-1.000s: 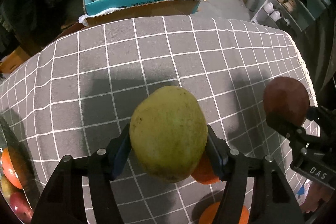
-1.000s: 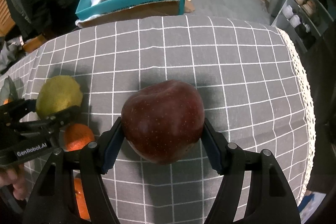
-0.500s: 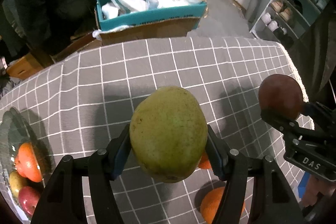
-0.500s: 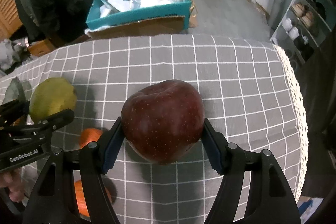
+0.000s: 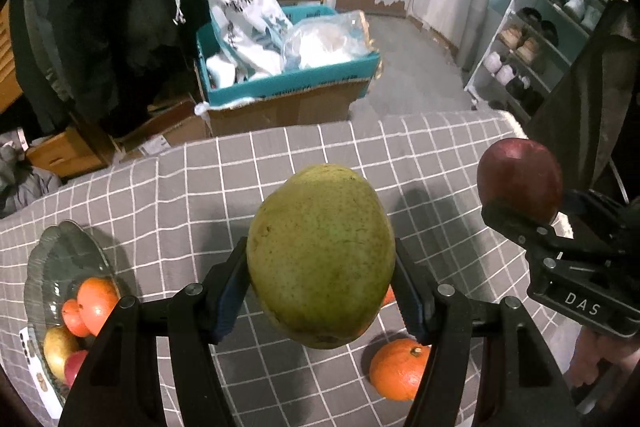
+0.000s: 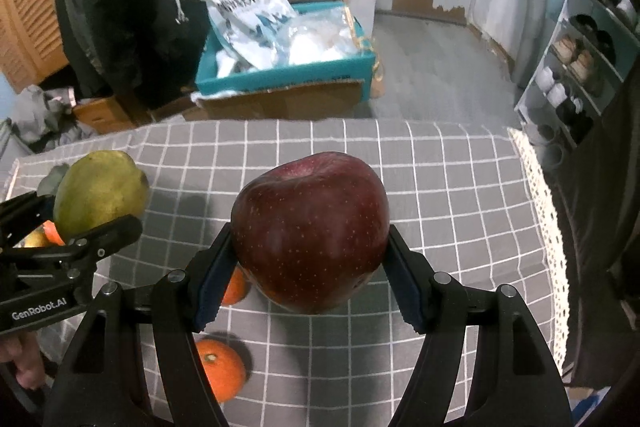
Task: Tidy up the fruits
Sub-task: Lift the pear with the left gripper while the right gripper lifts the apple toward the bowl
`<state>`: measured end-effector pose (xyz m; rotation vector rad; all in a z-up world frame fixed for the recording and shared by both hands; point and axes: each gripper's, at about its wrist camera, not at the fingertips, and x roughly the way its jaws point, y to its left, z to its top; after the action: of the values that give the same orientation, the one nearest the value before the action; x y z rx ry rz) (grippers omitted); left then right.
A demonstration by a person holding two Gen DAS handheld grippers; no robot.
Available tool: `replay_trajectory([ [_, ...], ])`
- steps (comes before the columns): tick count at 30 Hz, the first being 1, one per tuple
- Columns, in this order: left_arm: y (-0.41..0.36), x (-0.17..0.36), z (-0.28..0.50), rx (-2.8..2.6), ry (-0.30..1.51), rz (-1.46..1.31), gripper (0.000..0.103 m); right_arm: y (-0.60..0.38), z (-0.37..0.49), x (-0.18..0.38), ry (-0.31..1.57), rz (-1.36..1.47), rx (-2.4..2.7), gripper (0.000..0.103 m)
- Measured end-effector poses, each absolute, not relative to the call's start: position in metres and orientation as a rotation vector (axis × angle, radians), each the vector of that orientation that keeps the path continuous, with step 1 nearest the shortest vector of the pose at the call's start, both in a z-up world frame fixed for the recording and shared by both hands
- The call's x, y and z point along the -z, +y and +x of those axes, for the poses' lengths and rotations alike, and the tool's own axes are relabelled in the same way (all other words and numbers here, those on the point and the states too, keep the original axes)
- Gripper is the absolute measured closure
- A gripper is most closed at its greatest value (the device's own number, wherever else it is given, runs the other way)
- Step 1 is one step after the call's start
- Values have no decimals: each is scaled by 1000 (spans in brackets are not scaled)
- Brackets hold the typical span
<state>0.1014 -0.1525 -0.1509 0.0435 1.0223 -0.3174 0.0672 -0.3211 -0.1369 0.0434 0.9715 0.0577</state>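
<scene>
Left gripper (image 5: 321, 287) is clamping a yellow-green pear (image 5: 320, 255) between its blue pads, holding it in the air above the table. Right gripper (image 6: 308, 267) is gripping a dark red apple (image 6: 310, 231) the same way, its pads pressing on both sides of the fruit. Both fruits are hanging clear of the grey checked tablecloth (image 6: 440, 195). Beneath the grippers, two oranges are lying on the cloth, one (image 6: 222, 369) nearer, the other (image 6: 236, 285) partly hidden behind a finger. Off to the left, a glass bowl (image 5: 60, 251) is sitting on the cloth, holding oranges and other fruit. Beyond the table's far edge, a teal cardboard box (image 5: 288, 87) is standing on the floor, stuffed with white bags.
</scene>
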Motion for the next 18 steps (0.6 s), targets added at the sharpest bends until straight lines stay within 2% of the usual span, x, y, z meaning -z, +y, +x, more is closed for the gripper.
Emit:
replay_trajectory([
  [18, -116, 81, 61, 303, 848, 22, 36, -295, 33, 68, 798, 12, -117, 33],
])
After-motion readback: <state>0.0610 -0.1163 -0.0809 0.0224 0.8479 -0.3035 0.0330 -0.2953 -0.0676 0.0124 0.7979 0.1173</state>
